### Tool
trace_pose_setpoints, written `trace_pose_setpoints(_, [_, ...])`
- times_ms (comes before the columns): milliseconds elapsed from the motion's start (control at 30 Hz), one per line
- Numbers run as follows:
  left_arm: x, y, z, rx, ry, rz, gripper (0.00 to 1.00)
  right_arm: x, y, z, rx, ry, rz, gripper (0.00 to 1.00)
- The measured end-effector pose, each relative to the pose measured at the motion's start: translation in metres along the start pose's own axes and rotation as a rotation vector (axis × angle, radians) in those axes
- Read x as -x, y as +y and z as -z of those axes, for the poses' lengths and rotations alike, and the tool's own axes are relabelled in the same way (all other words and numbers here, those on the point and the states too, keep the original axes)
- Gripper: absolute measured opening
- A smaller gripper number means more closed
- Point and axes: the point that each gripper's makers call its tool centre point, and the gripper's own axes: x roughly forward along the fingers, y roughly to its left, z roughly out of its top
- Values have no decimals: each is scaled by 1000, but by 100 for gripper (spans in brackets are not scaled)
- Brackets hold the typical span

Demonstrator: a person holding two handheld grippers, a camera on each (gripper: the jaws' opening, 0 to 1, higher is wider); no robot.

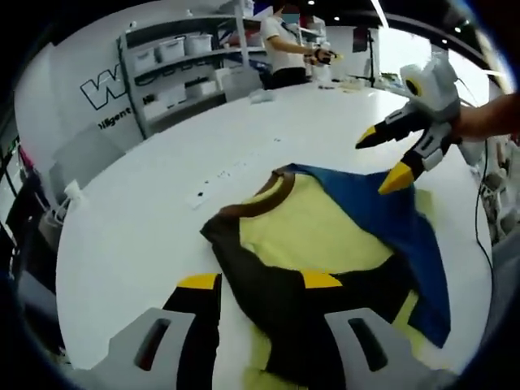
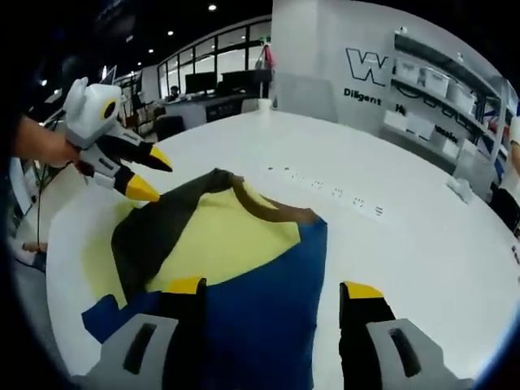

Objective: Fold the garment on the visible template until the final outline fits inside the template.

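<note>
A garment with a yellow body [image 1: 309,223] [image 2: 219,236], brown collar, one brown sleeve [image 1: 268,284] [image 2: 150,227] and one blue sleeve [image 1: 406,219] [image 2: 260,309] lies partly folded on a pale yellow template [image 1: 425,203] [image 2: 96,252]. My left gripper [image 1: 260,281] [image 2: 150,175] stands open over the brown sleeve, nothing pinched. My right gripper [image 2: 274,288] [image 1: 382,156] is open above the blue sleeve, which is laid over the yellow body; a hand holds it.
The white round table [image 1: 162,211] [image 2: 422,244] carries a marked strip [image 1: 231,173] [image 2: 333,193] beyond the collar. Shelves with bins [image 1: 187,57] [image 2: 439,89] and a standing person [image 1: 284,49] are past the table's far edge.
</note>
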Motion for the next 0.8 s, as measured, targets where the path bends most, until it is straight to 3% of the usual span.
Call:
trace_pose_setpoints(333, [20,1,12,-16,13,-7,35,20,0,18,43,25,7,63])
trace_pose_setpoints(500, [29,1,20,-12,17,-8,36,31,6,32,83,66,-15,53])
trace_pose_setpoints(567, [33,-2,23,-4,16,-3,35,35,6,36,89,75,-15,51])
trace_pose_setpoints(667, [39,-11,31,-5,36,22,25,39,7,42,91,89,-23,49])
trace_pose_setpoints(800, [45,-20,38,-31,40,30,28,44,15,51,99,106,-48,47])
